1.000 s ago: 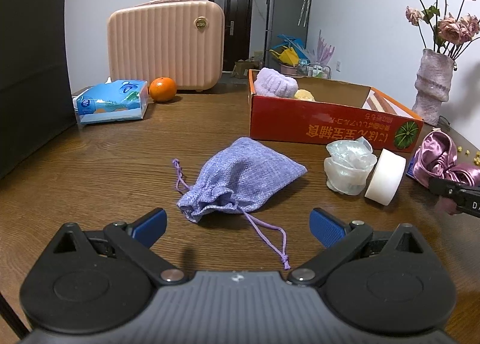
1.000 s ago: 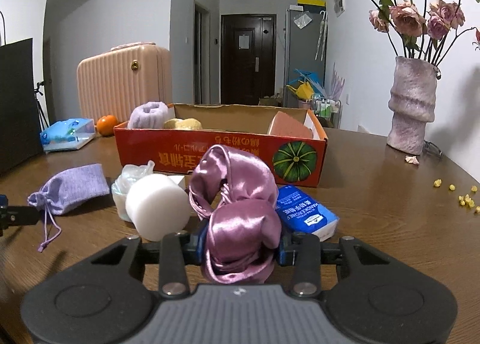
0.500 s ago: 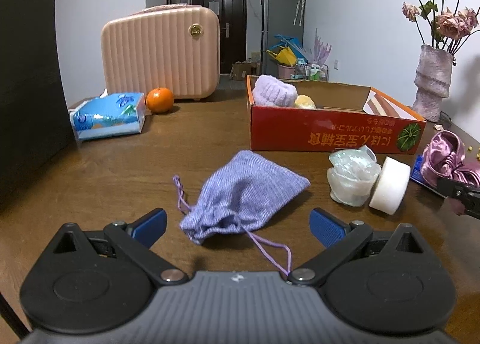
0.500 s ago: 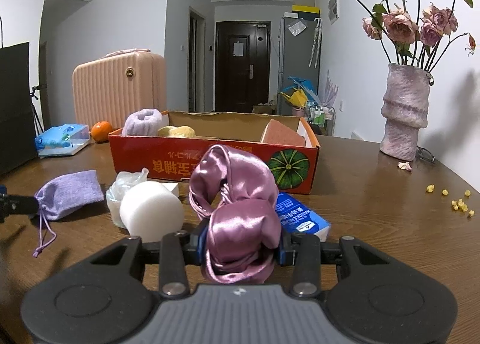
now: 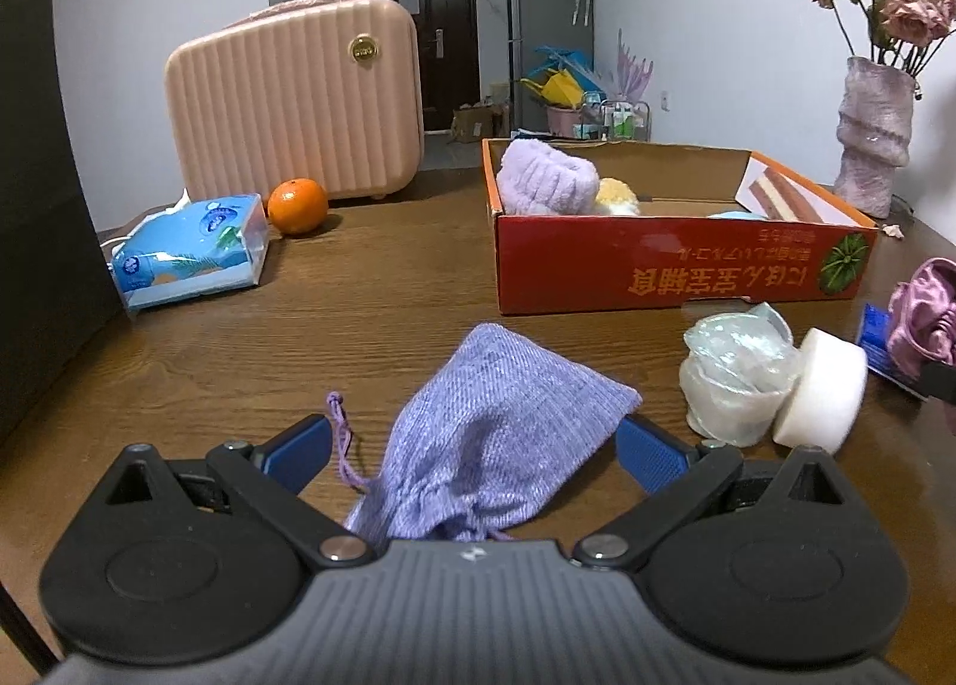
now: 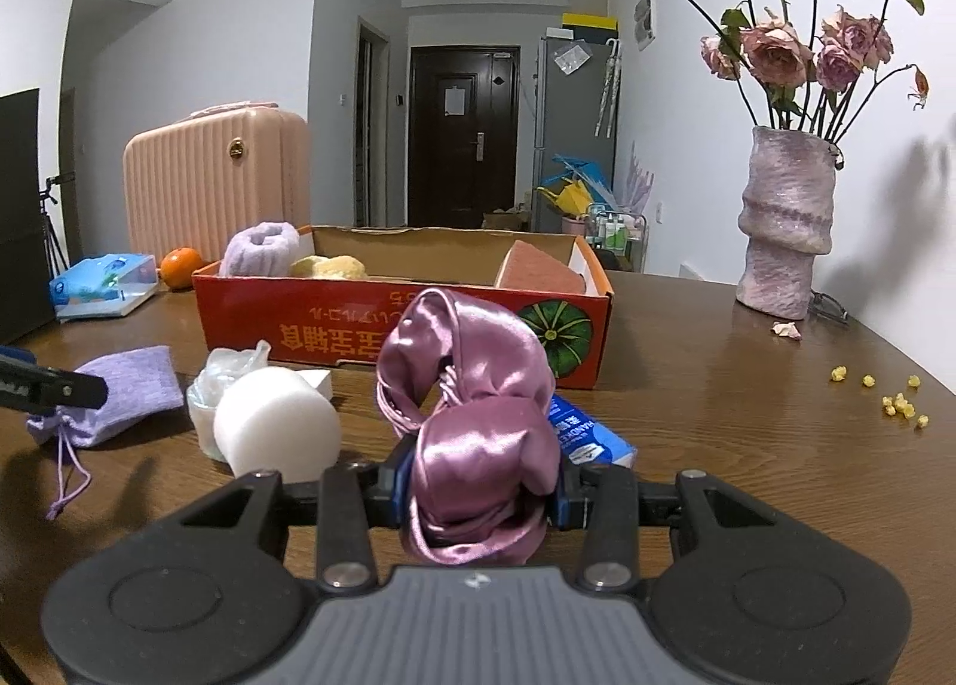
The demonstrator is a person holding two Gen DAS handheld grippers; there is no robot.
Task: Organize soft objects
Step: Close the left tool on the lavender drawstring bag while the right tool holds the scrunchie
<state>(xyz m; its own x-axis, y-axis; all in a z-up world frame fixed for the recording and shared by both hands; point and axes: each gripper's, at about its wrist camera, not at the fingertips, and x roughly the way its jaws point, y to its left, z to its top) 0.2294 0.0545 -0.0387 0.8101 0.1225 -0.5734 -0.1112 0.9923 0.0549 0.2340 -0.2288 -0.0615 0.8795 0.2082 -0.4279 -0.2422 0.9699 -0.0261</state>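
A lilac drawstring pouch point(image 5: 496, 434) lies on the wooden table between the wide-open fingers of my left gripper point(image 5: 475, 449); it also shows in the right wrist view point(image 6: 119, 395). My right gripper point(image 6: 481, 491) is shut on a pink satin scrunchie point(image 6: 472, 404), held just above the table; it shows at the right edge of the left wrist view point(image 5: 926, 321). The red cardboard box point(image 5: 675, 273) stands behind, holding a lilac fluffy roll point(image 5: 547, 177) and a yellow soft item point(image 5: 618, 195).
A white foam roll point(image 5: 827, 395) and a crumpled clear plastic cup point(image 5: 732, 374) sit right of the pouch. A blue packet point(image 6: 582, 431) lies under the scrunchie. Tissue pack point(image 5: 191, 243), orange point(image 5: 297, 197), pink suitcase point(image 5: 293, 100) at back left; vase point(image 6: 783, 219) at right.
My left gripper has moved forward, so the pouch now lies between its open fingers. My right gripper has risen slightly with the scrunchie.
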